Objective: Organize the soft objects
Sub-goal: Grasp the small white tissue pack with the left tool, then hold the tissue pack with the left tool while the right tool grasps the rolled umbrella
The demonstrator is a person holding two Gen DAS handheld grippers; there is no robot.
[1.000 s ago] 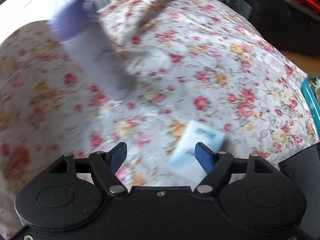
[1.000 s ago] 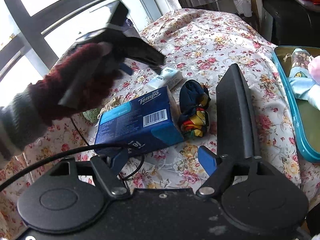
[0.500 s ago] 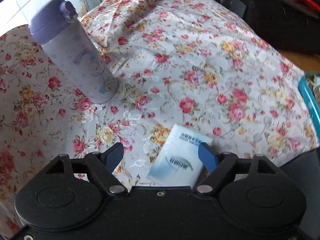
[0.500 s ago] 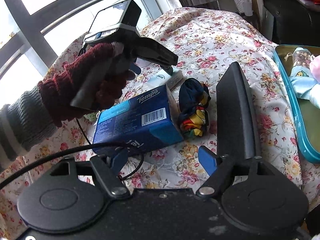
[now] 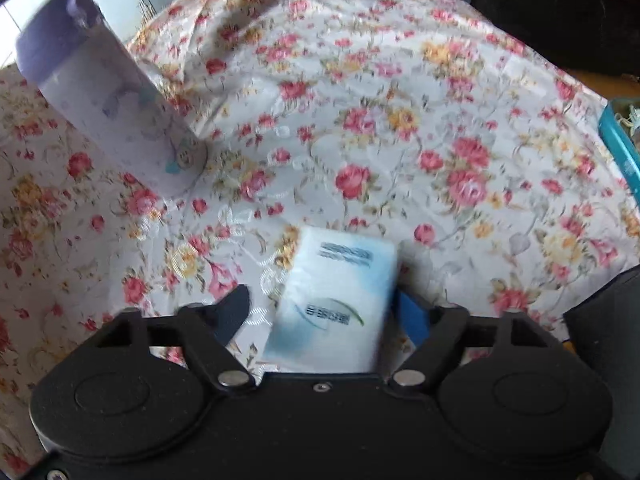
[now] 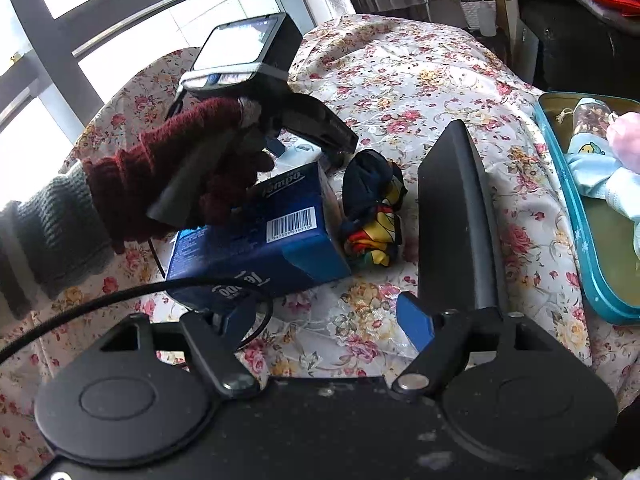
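Compared with a second ago, the left gripper [image 5: 320, 316] has closed in around the small tissue pack [image 5: 334, 300], jaws wide, nothing clamped. Judging by the teal tray [image 6: 576, 216] at the tablecloth's [image 5: 400, 120] right edge holding baby clothes [image 6: 596, 168], sorting has begun; the Tempo box [image 6: 272, 232] and rolled socks [image 6: 374, 216] remain mid-cloth before the open, empty right gripper [image 6: 326, 322].

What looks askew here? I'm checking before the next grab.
The small tissue pack lies skewed between the open left gripper fingers, against the right finger only. The purple bottle's lean may be fisheye distortion.
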